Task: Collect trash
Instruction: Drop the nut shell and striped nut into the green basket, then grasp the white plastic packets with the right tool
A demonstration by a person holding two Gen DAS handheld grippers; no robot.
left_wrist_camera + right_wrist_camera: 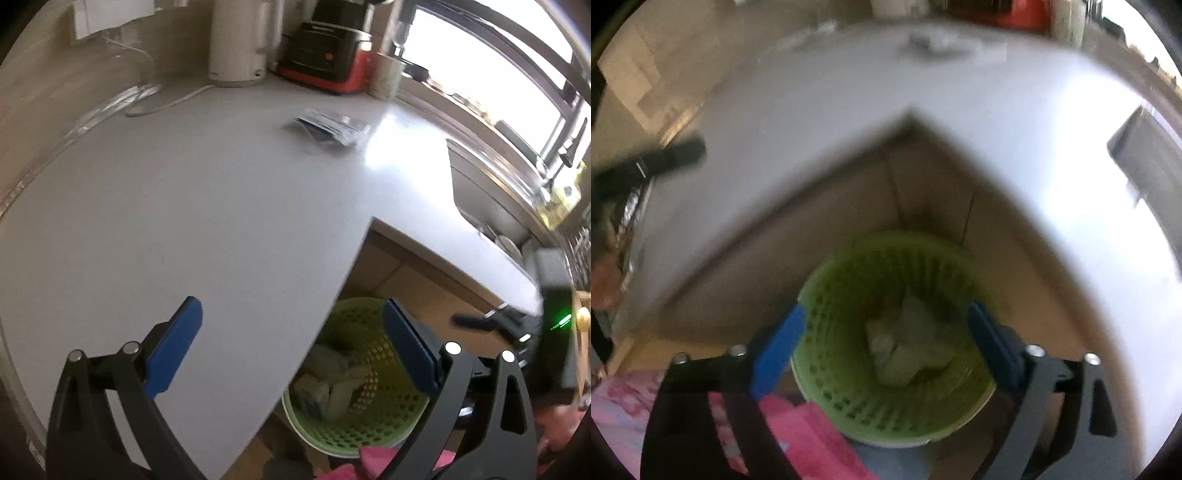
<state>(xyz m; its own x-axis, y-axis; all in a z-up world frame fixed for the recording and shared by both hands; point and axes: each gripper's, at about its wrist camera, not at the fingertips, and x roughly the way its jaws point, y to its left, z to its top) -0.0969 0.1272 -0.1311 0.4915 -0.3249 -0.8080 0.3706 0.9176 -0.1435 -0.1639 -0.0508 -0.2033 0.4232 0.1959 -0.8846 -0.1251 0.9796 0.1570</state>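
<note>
Above the green basket (886, 339) our right tongs (886, 345) hang spread wide with nothing between the blue pads. The basket sits on the floor, tucked in the corner under the white table (1015, 155). Inside the basket we see a pile of pale crumpled trash (905, 347). So we think this drop is done.

Our left tongs (291, 345) are let go too, wide apart and empty. They hang over the table edge, just beside the basket and a bit higher. One blue pad is over the table, and the other is over the basket rim.

Far from the basket, near the back of the table, lies a flat clear wrapper with blue on it (330, 127). It looks like trash that has not been picked up yet. It rests flat on the table, close to a red and black machine (325, 55) and a white jug (240, 40).

Next we should reach one pair of tongs away from the basket and over to the wrapper. It is thin and flat, so we must come down low and pinch an edge that sticks up. Then we carry it back over the basket and let go.
</note>
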